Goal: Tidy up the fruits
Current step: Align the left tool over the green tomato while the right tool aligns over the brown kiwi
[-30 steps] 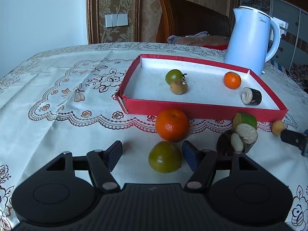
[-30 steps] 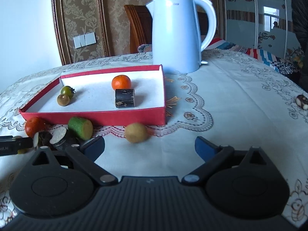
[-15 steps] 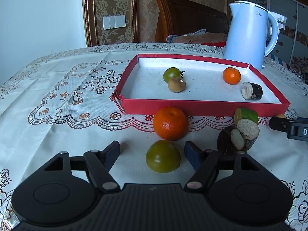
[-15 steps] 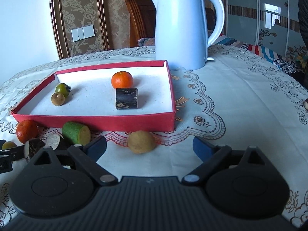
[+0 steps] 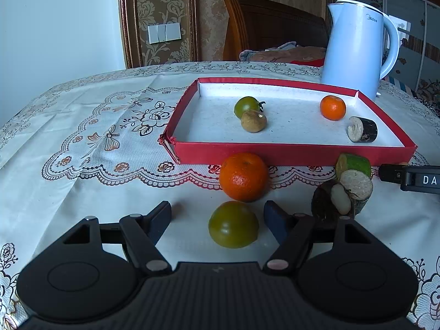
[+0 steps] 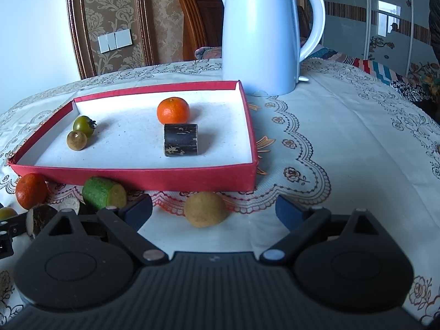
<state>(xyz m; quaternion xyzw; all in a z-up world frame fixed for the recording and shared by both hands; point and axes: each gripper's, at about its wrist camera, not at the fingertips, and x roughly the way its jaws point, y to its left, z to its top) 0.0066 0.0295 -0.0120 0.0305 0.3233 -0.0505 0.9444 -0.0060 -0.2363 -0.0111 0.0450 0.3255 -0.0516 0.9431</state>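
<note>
A red tray (image 5: pixel 288 152) near the counter's (image 5: pixel 82 181) middle holds a small green tomato (image 5: pixel 246 106) touching a brown fruit (image 5: pixel 253 121), an orange (image 5: pixel 332 107) and a dark cylinder (image 5: pixel 362 129). Before its front wall lie a bigger orange (image 5: pixel 243 177), a green tomato (image 5: pixel 233 224), a green-skinned chunk (image 6: pixel 104 192) and a tan fruit (image 6: pixel 205 209).

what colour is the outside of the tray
Red, with a white inside; the tray shows best in the right wrist view.

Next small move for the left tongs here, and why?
Probably close the left tongs on the green tomato: it lies on the tablecloth between the open fingers, untouched, outside the red tray, where similar fruits already sit.
</note>
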